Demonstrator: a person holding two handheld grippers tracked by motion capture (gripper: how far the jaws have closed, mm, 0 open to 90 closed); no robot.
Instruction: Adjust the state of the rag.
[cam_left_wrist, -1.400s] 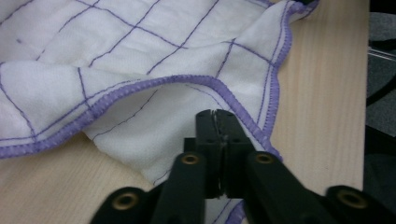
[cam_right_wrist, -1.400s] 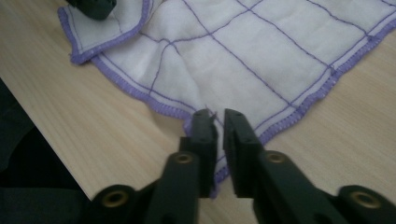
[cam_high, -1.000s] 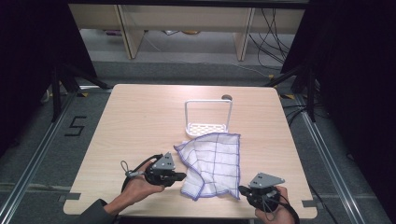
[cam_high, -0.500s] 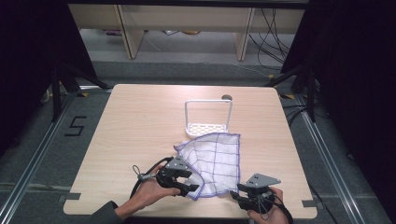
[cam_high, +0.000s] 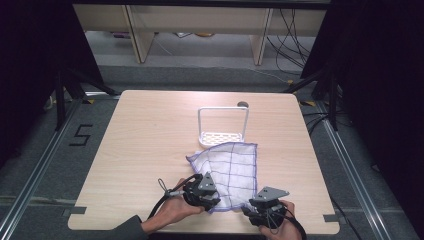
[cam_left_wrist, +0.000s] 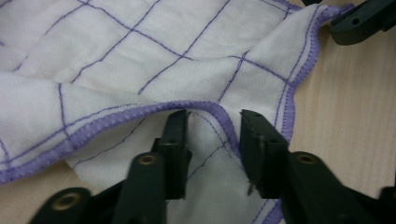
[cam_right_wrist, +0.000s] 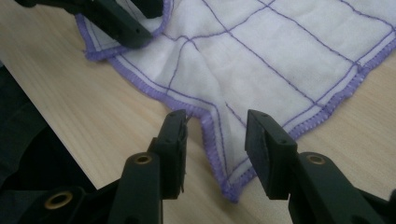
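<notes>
white cloth between gripper jaws

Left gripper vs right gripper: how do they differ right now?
The left gripper straddles a folded, raised purple hem of the cloth; the right gripper straddles a flat corner. The left gripper's jaws have just been closing; the right's have hardly moved. Both are open, cloth between their jaws, unpinched.

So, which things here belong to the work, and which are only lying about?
In the work:
- white cloth with purple lines
- left gripper
- right gripper

Lying about:
- white rack
- table
</notes>
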